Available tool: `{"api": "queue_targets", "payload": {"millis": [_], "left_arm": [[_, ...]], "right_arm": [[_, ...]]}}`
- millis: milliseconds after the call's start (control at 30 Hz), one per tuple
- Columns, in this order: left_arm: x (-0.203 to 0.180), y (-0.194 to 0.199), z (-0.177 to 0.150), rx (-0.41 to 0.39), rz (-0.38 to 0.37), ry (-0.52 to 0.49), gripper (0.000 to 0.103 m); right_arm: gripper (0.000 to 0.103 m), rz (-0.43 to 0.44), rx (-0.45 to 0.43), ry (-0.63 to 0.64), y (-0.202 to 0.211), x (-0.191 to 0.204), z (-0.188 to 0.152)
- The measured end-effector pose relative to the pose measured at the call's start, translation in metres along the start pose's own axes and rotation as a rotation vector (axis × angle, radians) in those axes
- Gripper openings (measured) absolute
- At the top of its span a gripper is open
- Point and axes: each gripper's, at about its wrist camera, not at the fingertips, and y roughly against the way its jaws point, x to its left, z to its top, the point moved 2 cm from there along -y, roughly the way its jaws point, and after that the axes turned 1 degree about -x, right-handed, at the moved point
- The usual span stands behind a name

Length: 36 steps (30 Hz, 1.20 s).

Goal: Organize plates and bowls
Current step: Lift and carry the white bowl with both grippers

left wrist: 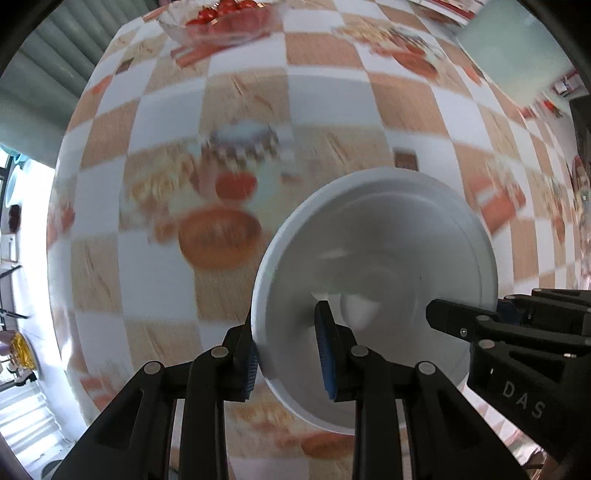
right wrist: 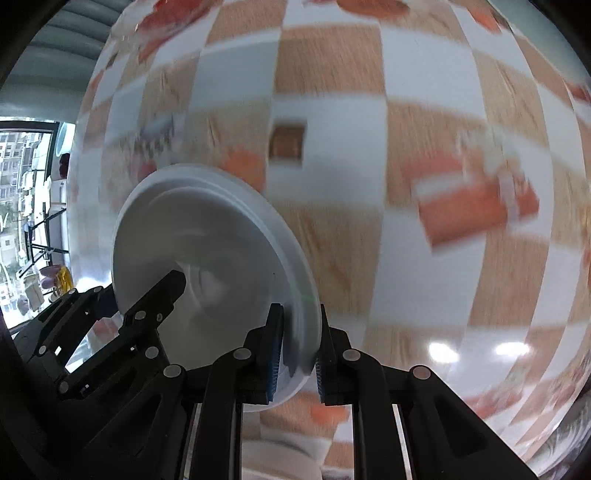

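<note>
Blue ribbed pads [left wrist: 328,354] of the left gripper [left wrist: 288,350] pinch the near left rim of one white plate [left wrist: 373,280], one finger outside the rim and the other reaching in over the plate's well. Two grippers share this single plate: on its opposite side the right gripper [right wrist: 297,350] clamps the rim between its own blue pads [right wrist: 274,354], the jaws drawn in tight with only the rim's edge between them. Each camera catches the other tool, so in the left wrist view the right gripper's black fingers come in from the right edge across the plate, and in the right wrist view the left gripper enters from the lower left with one finger lying over the plate's centre. Both tools point steeply downward at the table, with the plate held between them over the checked tablecloth [left wrist: 166,258]; whether the plate rests on the cloth or hangs just above it cannot be told. The cloth, printed with tan and white squares and food pictures, is streaked with motion blur. At the far edge of the table in the left wrist view sits one clear glass bowl [left wrist: 221,22] of small red fruit, well apart from the plate. A pale green-white board [left wrist: 517,51] lies at the upper right.
</note>
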Motion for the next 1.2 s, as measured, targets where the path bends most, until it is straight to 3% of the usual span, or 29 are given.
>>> {"api": "queue_targets", "payload": {"millis": [233,567,800,900,1200], "left_arm": [[-0.014,0.0,-0.04,0.032,-0.001,-0.031,0.03],[-0.029,-0.002,-0.083,-0.002,0.02,-0.046,0.032],[-0.035,-0.004,-0.089,0.004,0.021,-0.032,0.032],[-0.03,0.0,-0.074,0.004,0.021,-0.04,0.032],[-0.037,0.039,-0.067,-0.052,0.021,-0.057,0.037]], "right_arm": [[0.017,0.008,0.021,-0.042,-0.013,-0.015,-0.053],[0.017,-0.008,0.0,-0.048,-0.009,-0.035,-0.091],[0.018,-0.016,0.001,-0.053,0.004,-0.033,-0.075],[0.018,-0.017,-0.006,-0.053,0.01,-0.032,-0.071],[0.018,0.002,-0.052,-0.048,0.044,-0.029,-0.069]]}}
